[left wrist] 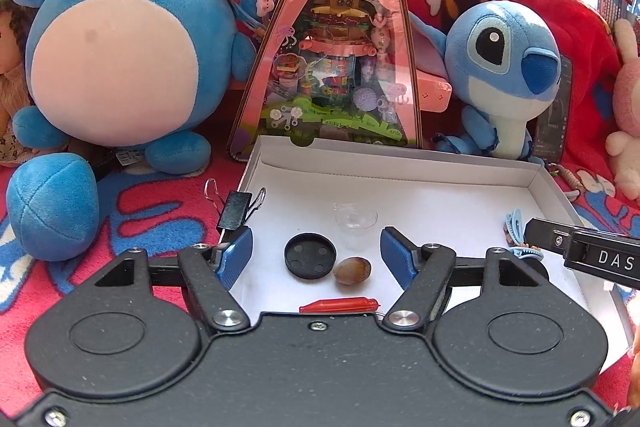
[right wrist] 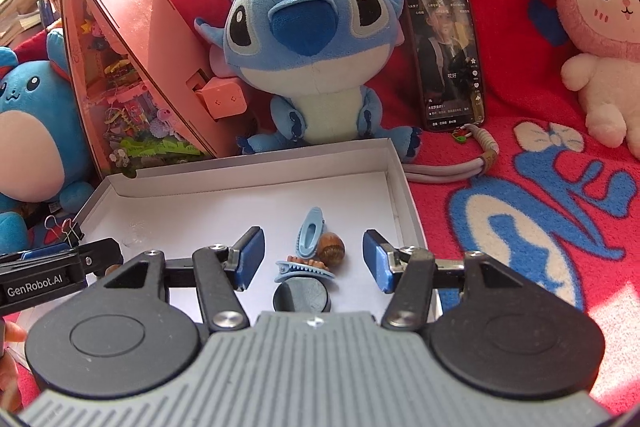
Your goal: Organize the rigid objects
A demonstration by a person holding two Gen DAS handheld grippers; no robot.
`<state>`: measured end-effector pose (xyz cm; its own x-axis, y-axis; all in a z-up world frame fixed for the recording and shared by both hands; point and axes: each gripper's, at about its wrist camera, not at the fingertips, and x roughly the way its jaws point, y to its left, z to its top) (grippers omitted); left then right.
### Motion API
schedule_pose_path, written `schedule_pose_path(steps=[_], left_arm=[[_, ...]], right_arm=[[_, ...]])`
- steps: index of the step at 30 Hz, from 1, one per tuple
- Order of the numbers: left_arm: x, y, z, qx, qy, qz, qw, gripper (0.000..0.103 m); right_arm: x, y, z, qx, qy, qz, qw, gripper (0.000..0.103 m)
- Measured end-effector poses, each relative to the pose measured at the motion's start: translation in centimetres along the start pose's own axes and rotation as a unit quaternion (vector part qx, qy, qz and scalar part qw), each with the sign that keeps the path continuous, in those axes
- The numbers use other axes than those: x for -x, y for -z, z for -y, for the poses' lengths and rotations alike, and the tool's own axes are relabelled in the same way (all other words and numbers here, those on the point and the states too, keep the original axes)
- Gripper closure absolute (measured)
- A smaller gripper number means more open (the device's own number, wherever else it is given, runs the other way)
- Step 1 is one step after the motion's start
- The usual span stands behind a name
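In the shallow cardboard box [left wrist: 400,163], a round black cap [left wrist: 310,255] beside a smooth nut [left wrist: 352,270].

Both pictures are bright and sharp. Sunlight glares white behind the pink triangle box [right wrist: 132,67]. Edges bend round, and corners go dark.

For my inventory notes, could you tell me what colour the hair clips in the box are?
Light blue hair clips; right wrist view shows them best.

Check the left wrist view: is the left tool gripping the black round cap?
No. The left tool stands open, and the black round cap lies loose on the white box floor between its fingers, touching neither pad.
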<state>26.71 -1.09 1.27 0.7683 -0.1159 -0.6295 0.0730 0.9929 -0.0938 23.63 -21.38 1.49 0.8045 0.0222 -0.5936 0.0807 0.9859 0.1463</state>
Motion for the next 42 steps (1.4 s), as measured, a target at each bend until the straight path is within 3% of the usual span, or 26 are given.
schedule_pose_path(steps=[9, 27, 36, 42], left_arm=[[3.9, 0.8, 0.3, -0.017, 0.000, 0.034, 0.9993, 0.019], [11.9, 5.4, 0.0, -0.034, 0.015, 0.061, 0.9974, 0.015], [13.8, 8.6, 0.2, -0.041, 0.005, 0.039, 0.9984, 0.013], [12.8, 10.7, 0.2, -0.037, -0.003, 0.012, 0.9992, 0.013]], right_arm=[[3.5, 0.6, -0.1, 0.018, 0.006, 0.042, 0.999, 0.015], [10.0, 4.5, 0.1, 0.050, -0.002, 0.079, 0.996, 0.000], [13.0, 7.4, -0.1, 0.070, -0.004, 0.094, 0.993, 0.000], [12.9, 9.7, -0.2, 0.079, 0.004, 0.077, 0.994, 0.000]])
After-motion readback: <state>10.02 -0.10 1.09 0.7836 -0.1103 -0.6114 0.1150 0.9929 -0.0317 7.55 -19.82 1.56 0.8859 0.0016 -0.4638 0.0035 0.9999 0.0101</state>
